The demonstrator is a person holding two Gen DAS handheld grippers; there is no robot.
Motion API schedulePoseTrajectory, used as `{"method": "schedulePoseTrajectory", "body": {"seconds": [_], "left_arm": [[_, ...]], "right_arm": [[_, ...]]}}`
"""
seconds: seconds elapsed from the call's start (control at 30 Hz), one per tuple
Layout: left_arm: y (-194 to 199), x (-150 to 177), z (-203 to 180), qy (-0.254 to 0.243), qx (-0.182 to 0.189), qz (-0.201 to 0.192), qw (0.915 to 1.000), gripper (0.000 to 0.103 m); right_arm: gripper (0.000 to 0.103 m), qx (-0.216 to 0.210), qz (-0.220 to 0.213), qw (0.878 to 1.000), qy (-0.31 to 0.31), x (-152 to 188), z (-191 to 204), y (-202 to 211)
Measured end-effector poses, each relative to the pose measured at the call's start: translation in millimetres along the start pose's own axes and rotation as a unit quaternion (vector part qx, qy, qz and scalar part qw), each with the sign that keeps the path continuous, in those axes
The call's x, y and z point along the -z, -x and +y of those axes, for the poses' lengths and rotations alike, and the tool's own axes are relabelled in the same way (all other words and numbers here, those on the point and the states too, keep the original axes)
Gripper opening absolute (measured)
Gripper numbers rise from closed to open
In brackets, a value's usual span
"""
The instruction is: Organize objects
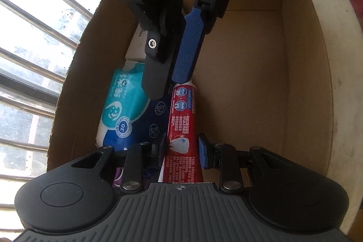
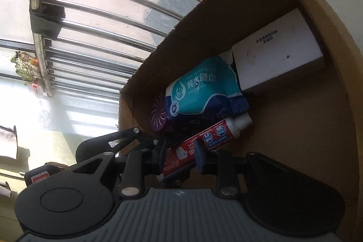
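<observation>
A red toothpaste tube [image 1: 181,119] lies inside a cardboard box [image 1: 301,83], cap end pointing away from me. My left gripper [image 1: 182,151] is shut on it, pads pressed to both sides by the tooth picture. My right gripper [image 1: 169,87] reaches in from above with its fingers shut together over the cap end; nothing shows between them. In the right wrist view the toothpaste tube [image 2: 217,135] runs slantwise behind the right gripper [image 2: 181,157]. I cannot tell whether they touch. Beside the tube sit a teal wet-wipes pack [image 1: 122,106] [image 2: 199,87] and a white box [image 2: 279,53].
A purple slotted disc [image 2: 157,115] stands against the box wall [image 2: 181,37] behind the wipes. Barred windows [image 1: 34,15] [image 2: 102,3] lie beyond that wall. The box floor [image 1: 249,94] right of the tube is bare cardboard. A white surface [image 1: 335,60] borders the box.
</observation>
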State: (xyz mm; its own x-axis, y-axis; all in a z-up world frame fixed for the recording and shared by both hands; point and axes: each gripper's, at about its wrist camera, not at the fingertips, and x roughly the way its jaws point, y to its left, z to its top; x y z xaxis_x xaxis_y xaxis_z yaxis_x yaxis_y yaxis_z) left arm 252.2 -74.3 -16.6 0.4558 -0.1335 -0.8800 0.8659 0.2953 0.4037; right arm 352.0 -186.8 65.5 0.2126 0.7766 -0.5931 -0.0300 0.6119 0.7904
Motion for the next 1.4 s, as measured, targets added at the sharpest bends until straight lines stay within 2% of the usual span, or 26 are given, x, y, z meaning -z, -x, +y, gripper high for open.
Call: {"method": "schedulePoseTrajectory", "body": {"seconds": [0.2, 0.33, 0.47, 0.53, 0.63, 0.73, 0.87, 0.97, 1.03, 1.1, 1.17, 1.3, 1.4], "left_arm": [[-12.9, 4.2, 9.6, 0.004, 0.02, 0.027, 0.9994, 0.03], [-12.2, 1.3, 2.0, -0.031, 0.0, 0.053, 0.9981, 0.033], [-9.2, 2.0, 5.3, -0.012, 0.004, 0.08, 0.9967, 0.034], [-3.3, 3.3, 4.5, -0.016, -0.002, 0.072, 0.9972, 0.034], [11.1, 7.9, 8.5, -0.002, -0.004, 0.041, 0.9991, 0.033], [20.6, 11.9, 5.8, -0.01, -0.023, -0.001, 0.9997, 0.022], [17.6, 11.9, 3.8, 0.0, 0.002, -0.007, 1.0, 0.02], [18.6, 10.9, -3.3, 0.003, -0.01, -0.006, 0.9999, 0.02], [27.7, 14.1, -2.7, 0.03, -0.011, -0.018, 0.9993, 0.02], [41.3, 22.5, -0.8, 0.079, 0.006, -0.04, 0.996, 0.02], [56.9, 33.9, -4.0, 0.112, -0.006, -0.059, 0.992, 0.019], [73.1, 51.7, -9.4, 0.148, 0.008, -0.072, 0.9863, 0.019], [84.1, 58.3, -22.2, 0.153, 0.01, -0.075, 0.9853, 0.019]], "right_arm": [[0.03, 0.077, 0.011, 0.995, 0.066, -10.0, 13.7, -13.1], [0.03, 0.119, 0.025, 0.989, 0.088, -14.1, 12.6, -28.1], [0.03, 0.144, 0.035, 0.983, 0.108, -12.7, 9.2, -39.3], [0.03, 0.147, 0.045, 0.982, 0.107, -12.3, 9.2, -43.0], [0.03, 0.151, 0.041, 0.98, 0.12, -9.4, 11.9, -43.1], [0.03, 0.157, 0.051, 0.978, 0.125, -10.9, 14.0, -47.2], [0.03, 0.176, 0.054, 0.973, 0.14, -8.4, 19.3, -52.0], [0.03, 0.182, 0.062, 0.97, 0.147, -5.5, 20.7, -53.9], [0.03, 0.186, 0.066, 0.969, 0.15, -3.9, 21.6, -54.8], [0.03, 0.186, 0.054, 0.968, 0.156, -2.1, 22.9, -50.5], [0.03, 0.189, 0.041, 0.968, 0.16, 0.5, 23.9, -46.3], [0.03, 0.176, 0.044, 0.97, 0.162, 8.7, 24.6, -43.6], [0.03, 0.18, 0.049, 0.968, 0.169, 20.5, 27.9, -43.3]]}}
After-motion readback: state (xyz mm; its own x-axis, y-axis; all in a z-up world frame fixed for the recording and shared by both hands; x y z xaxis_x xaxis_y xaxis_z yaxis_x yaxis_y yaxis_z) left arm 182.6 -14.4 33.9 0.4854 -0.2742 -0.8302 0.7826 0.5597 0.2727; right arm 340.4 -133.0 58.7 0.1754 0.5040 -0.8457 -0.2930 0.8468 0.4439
